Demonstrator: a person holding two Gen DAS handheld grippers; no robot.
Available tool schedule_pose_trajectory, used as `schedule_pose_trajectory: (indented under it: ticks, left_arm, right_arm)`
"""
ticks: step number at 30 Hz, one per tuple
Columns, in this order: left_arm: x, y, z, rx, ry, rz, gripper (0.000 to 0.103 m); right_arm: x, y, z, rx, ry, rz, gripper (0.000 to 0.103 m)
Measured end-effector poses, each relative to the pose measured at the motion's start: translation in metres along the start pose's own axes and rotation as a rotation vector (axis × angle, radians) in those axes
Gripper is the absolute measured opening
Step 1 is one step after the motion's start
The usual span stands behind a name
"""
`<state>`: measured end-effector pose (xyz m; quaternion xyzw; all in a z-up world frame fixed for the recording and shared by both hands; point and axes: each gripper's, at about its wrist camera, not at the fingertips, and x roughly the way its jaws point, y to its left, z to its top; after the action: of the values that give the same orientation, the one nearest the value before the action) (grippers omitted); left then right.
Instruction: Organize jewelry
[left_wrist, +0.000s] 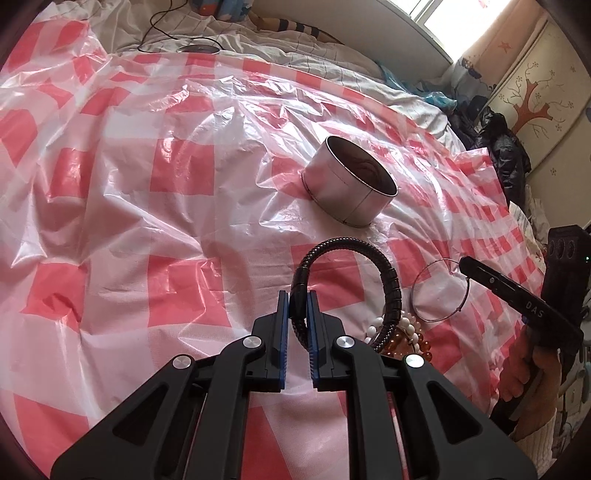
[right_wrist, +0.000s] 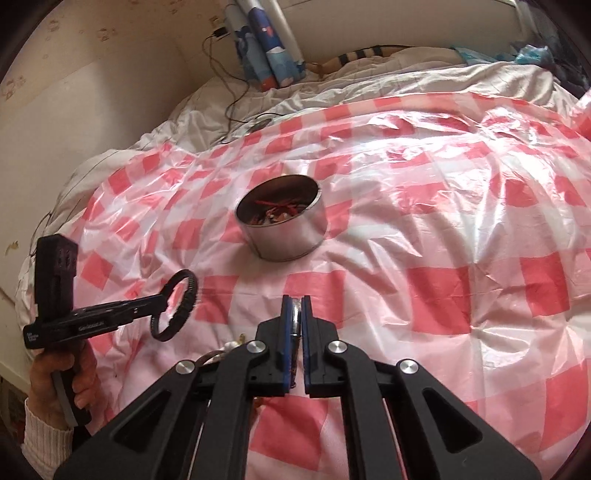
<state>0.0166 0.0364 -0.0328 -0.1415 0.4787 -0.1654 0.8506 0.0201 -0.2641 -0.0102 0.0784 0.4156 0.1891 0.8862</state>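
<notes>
My left gripper (left_wrist: 297, 306) is shut on a black braided bracelet (left_wrist: 388, 273) and holds it above the checked sheet; it also shows in the right wrist view (right_wrist: 181, 306). My right gripper (right_wrist: 294, 308) is shut on a thin silver hoop (left_wrist: 439, 291), seen edge-on between its pads (right_wrist: 284, 317). A round metal tin (left_wrist: 351, 184) stands open ahead, with red and mixed jewelry inside (right_wrist: 280, 212). A heap of white and amber beads (left_wrist: 402, 332) lies under the bracelet.
A red-and-white checked plastic sheet (left_wrist: 147, 221) covers the bed. White bedding, a cable (right_wrist: 229, 92) and rolled posters (right_wrist: 269, 44) lie at the far side. Dark clothes (left_wrist: 506, 147) are piled by the cupboard at right.
</notes>
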Motion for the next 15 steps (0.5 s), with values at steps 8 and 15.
schedule_pose_trajectory:
  ticks: [8,15]
  left_arm:
    - [0.009,-0.012,0.003,0.023,0.012,0.004,0.009]
    - [0.01,-0.013,0.003,0.021,0.014,0.011,0.01]
  right_arm:
    - [0.022,-0.011,-0.002,-0.01,0.11,-0.108,0.017]
    - [0.028,0.0,-0.012,-0.1,0.128,-0.191,0.047]
